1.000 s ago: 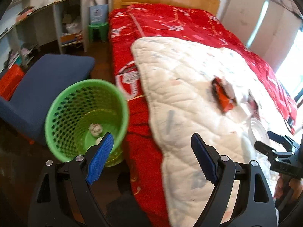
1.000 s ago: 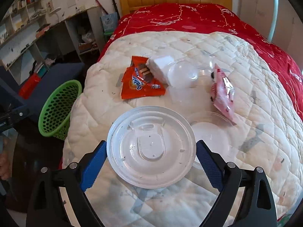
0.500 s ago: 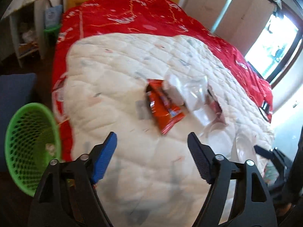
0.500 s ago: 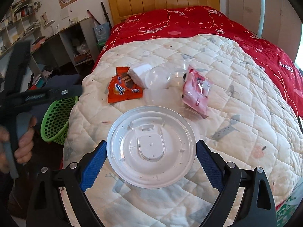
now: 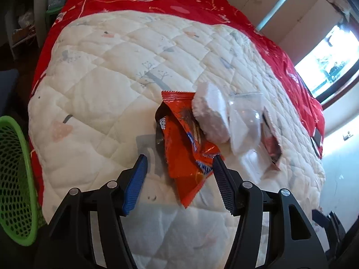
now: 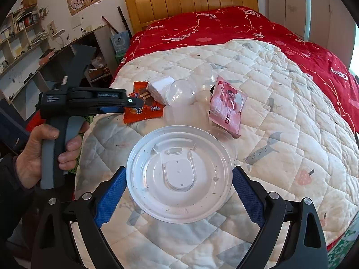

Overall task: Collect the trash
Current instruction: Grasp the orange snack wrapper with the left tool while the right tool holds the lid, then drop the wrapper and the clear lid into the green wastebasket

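Closing unclenched around the orange wrapper (image 5: 186, 148), the left tool (image 5: 178, 170) has left the basket (image 5: 13, 179).

quilt (image 5: 107, 71): white, on bed | blanket (image 6: 224, 29): red | headboard (image 6: 190, 2): wooden | shelves (image 6: 20, 35): cluttered

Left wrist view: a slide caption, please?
Left gripper fingers closing around an orange snack wrapper on the white quilt.

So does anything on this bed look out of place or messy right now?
Yes: trash lies heaped on the white quilt, an orange wrapper torn open, a white foam chunk overlapping it, clear plastic shells and a pink packet alongside. No spill shows.
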Available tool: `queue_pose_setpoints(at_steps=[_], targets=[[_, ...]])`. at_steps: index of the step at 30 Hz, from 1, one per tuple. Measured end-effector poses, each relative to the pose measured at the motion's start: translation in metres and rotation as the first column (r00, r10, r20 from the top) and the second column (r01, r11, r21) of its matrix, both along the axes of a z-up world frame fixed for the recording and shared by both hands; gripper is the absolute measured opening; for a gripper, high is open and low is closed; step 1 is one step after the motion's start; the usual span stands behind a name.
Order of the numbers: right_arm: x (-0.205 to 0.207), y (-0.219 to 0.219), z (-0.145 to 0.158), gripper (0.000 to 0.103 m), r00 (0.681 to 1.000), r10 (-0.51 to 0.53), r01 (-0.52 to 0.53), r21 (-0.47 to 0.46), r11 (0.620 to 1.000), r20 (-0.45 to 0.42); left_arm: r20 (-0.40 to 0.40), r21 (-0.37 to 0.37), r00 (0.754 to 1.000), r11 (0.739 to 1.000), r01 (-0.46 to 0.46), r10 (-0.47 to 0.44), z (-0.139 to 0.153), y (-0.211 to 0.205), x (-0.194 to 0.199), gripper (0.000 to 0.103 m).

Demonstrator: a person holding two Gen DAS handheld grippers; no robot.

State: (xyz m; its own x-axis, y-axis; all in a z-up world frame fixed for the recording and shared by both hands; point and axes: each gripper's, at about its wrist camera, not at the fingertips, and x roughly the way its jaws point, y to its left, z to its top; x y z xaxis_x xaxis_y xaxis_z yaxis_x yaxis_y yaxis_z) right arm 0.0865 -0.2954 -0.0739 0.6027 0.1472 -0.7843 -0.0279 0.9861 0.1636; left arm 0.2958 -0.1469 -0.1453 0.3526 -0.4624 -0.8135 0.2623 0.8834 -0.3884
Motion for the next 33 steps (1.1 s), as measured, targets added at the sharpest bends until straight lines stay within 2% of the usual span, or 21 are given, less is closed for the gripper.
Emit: queue_pose_setpoints(at_steps=[4, 11, 16, 22, 28, 33], targets=[[0.002, 0.001, -0.002, 0.090, 1.000, 0.003, -0.003, 0.002, 1.000, -0.001, -0.026, -0.041, 0.999, 0.999, -0.025, 0.024, -0.006, 0.002, 0.008, 0.050], [0.003, 0.003, -0.003, 0.090, 1.000, 0.005, -0.005, 0.009, 1.000, -0.003, -0.008, -0.068, 0.999, 0.997, -0.038, 0.037, -0.004, 0.005, 0.006, 0.019], [-0.001, 0.007, 0.002, 0.090, 1.000, 0.006, -0.006, 0.007, 1.000, 0.010, 0.060, -0.029, 0.997, 0.999, -0.043, 0.044, 0.012, 0.011, -0.008, 0.013], [-0.004, 0.019, 0.011, 0.090, 0.999, 0.022, -0.022, 0.006, 1.000, 0.030, 0.118, -0.028, 0.991, 0.997, -0.066, 0.069, 0.038, 0.038, -0.030, 0.013], [-0.002, 0.042, 0.020, 0.090, 0.996, 0.069, -0.069, 0.009, 0.998, 0.052, 0.161, -0.027, 0.978, 0.991, -0.129, 0.132, 0.060, 0.087, -0.057, 0.013], [0.004, 0.066, 0.026, 0.090, 0.992, 0.112, -0.113, 0.011, 0.994, 0.066, 0.196, -0.001, 0.955, 0.974, -0.226, 0.222, 0.071, 0.142, -0.073, 0.013]])
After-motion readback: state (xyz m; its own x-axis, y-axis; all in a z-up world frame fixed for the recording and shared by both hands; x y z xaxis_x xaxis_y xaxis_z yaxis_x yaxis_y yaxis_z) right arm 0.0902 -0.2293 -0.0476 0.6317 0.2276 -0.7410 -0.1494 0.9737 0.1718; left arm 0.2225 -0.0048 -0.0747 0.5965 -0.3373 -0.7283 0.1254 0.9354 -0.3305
